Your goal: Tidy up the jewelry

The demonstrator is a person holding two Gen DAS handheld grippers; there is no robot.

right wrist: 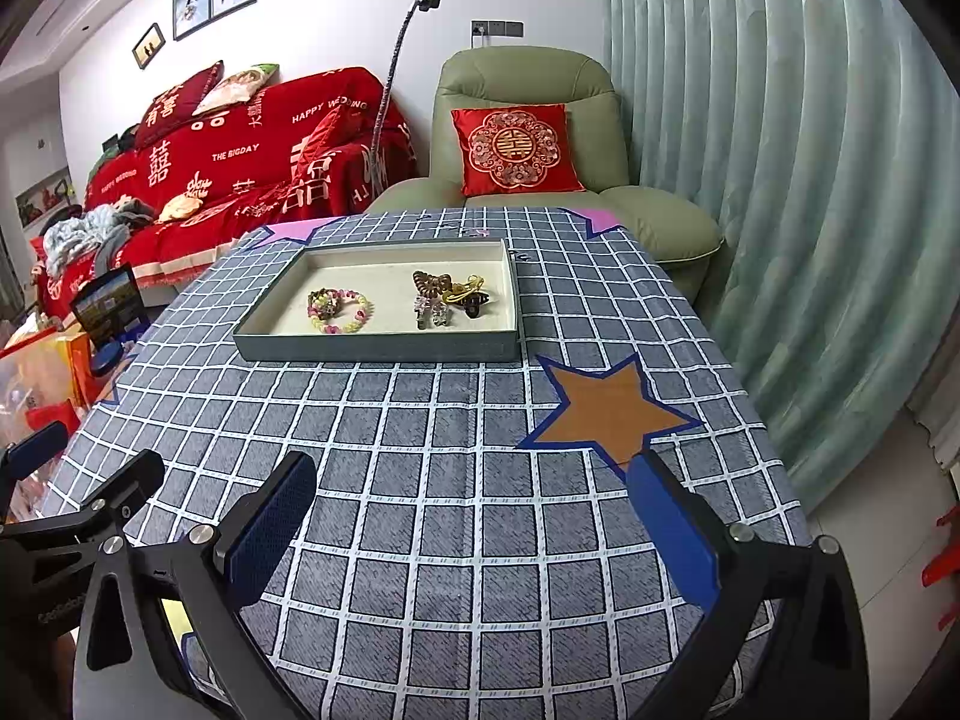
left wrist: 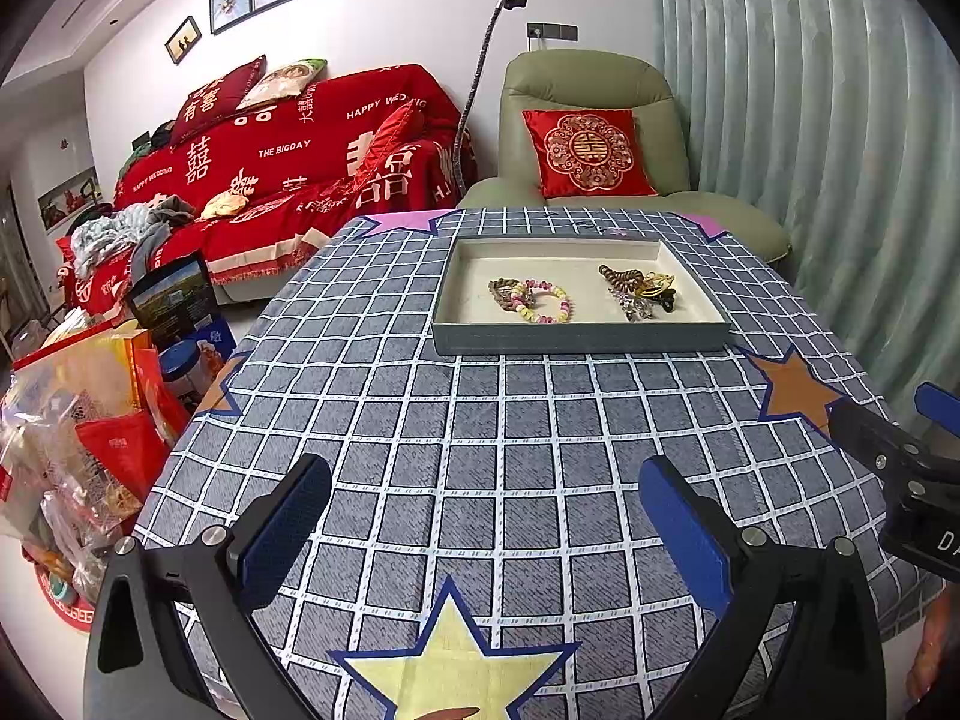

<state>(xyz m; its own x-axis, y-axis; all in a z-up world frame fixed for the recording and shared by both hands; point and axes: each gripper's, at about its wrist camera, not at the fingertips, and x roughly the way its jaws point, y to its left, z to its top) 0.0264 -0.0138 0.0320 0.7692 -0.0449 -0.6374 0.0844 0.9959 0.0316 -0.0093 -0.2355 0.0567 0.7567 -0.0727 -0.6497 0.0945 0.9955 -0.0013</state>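
My left claw [left wrist: 480, 534] hangs with jaws wide apart, nothing between them, low over the near edge of the bench [left wrist: 480, 420]. My right claw [right wrist: 474, 531] is likewise spread and empty, over the near edge just beside the left one. Straight ahead of both, well apart from them toward the far edge, sits the grey tray [left wrist: 576, 339], its long axis running parallel to the near edge. From the left claw the tray lies ahead and a bit right; from the right claw, ahead and a bit left. Inside on the left half: bead bracelets [left wrist: 531, 300], a brown one touching a pastel one. On the right half: a clump of hair clips [left wrist: 639, 291], brown, clear and gold-black, touching or overlapping. I judge the left claw nearer the bracelets, the right nearer the clips. Both groups already lie in the tray, so I can't tell which piece goes next.
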